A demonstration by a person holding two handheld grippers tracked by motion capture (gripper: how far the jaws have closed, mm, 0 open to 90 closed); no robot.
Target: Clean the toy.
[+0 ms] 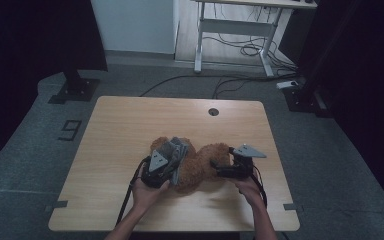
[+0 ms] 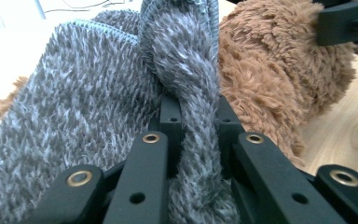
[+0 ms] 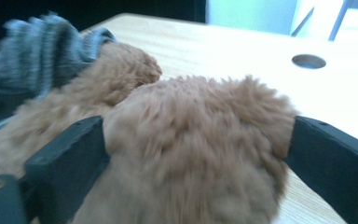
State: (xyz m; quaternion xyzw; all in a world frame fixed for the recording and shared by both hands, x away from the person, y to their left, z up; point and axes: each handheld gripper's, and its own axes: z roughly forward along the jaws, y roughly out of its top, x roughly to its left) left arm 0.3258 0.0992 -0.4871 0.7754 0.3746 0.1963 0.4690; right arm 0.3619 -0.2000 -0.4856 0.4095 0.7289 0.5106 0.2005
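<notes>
— Seen between the two black jaws of the left gripper (image 2: 198,135)?
— A thick fold of fuzzy grey knitted fabric (image 2: 186,70), pinched from both sides.
— And behind it?
— More of the same grey fabric, spread to the left. A shaggy brown plush toy (image 2: 279,70) to the right, touching the fold, resting on the light wooden table (image 2: 349,135).
— Top right corner?
— Another black gripper (image 2: 347,21), against the plush.

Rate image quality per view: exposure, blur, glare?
High view: dim, underexposed, sharp enough; brown plush toy readable. Left gripper view: grey fuzzy cloth crisp, background top left blown out white. Right gripper view: soft, blurred fur, bright washed-out table behind.
</notes>
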